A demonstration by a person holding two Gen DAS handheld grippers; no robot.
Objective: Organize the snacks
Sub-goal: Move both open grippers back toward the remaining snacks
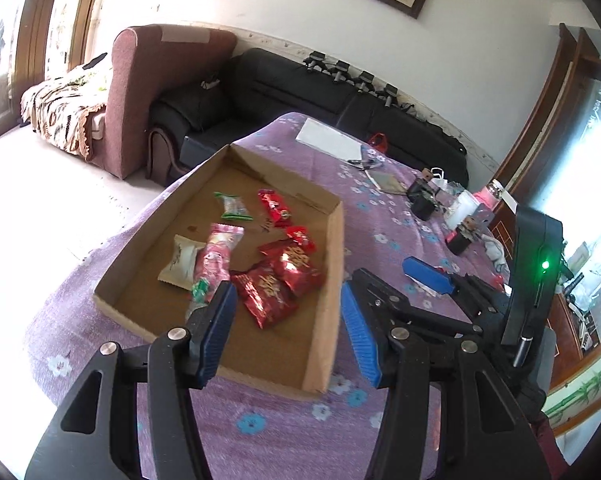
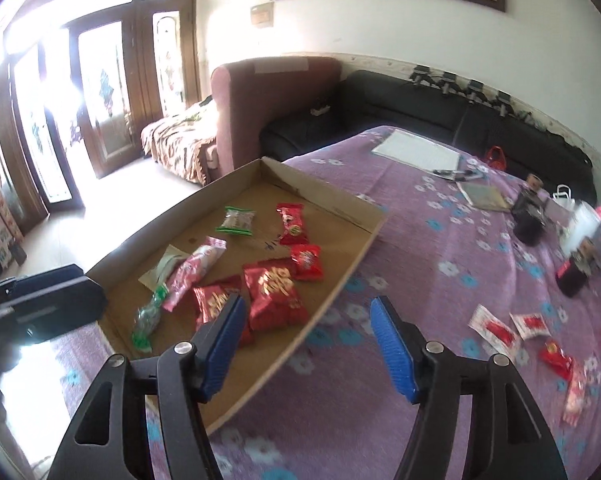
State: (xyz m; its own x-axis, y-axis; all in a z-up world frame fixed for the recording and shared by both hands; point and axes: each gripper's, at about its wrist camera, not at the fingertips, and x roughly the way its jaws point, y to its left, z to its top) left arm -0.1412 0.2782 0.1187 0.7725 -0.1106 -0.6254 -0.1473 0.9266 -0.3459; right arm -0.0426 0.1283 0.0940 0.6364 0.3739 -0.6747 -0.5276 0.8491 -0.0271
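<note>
Purple flowered cloth covers the surface in front of you, with a black sofa and a maroon armchair beyond it.

Your left claw is spread wide and holds nothing. Its left finger hangs over the near end of the shallow cardboard tray, and its right finger is outside the tray's right wall. Just ahead of the claw, inside the tray, lie two shiny red packets with gold characters, one overlapping the other. Left of them is a pink wrapped snack beside a cream packet, with a green-and-clear twisted candy at the left fingertip. Farther ahead sit a green-edged clear packet, a long red bar and a small red candy.

Your right claw is also wide and empty, straddling the tray's right wall. To its right, loose on the cloth, are two white-and-red sachets and a small red wrapped candy, with more blurred red wrappers at the edge of view. Ahead and right stand dark cups and a white sheet.
</note>
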